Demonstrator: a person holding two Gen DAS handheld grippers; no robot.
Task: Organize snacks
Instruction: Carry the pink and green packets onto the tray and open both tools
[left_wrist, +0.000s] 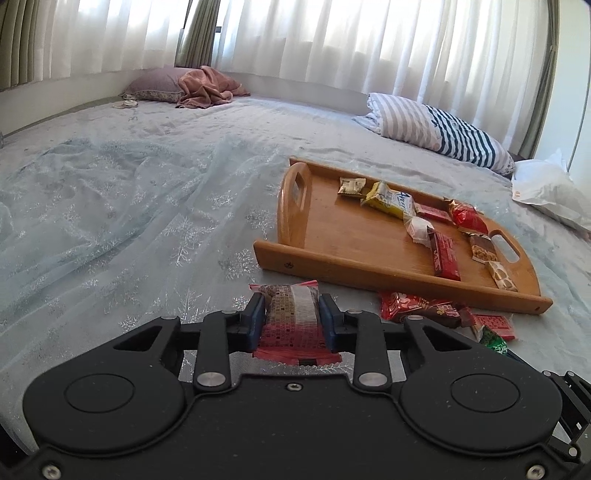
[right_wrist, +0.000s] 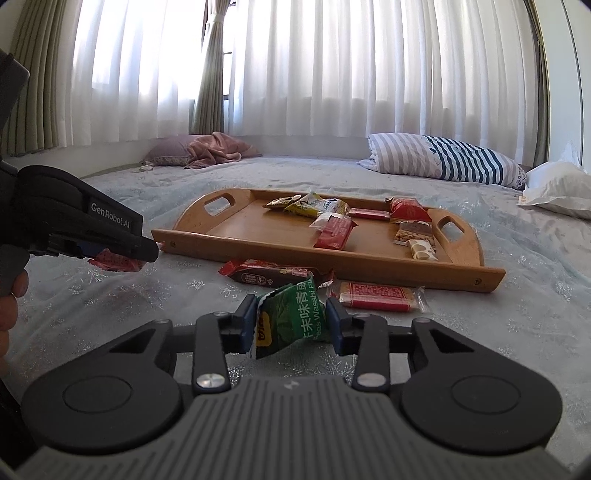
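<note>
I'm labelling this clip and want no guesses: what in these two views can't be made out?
- Left wrist view: the near end of the red-wrapped snack is hidden under the left gripper body.
- Left wrist view: the green wasabi packet is mostly covered by that gripper's housing.
- Right wrist view: the packet's brand text is cut off by the right gripper's fingers.
- Both views: print on the snacks in the wooden tray is too small to read.

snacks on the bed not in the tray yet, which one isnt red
The green wasabi pea packet, gripped by the right gripper. The long chocolate bar and the flat cracker pack lying before the tray are both red.
</note>
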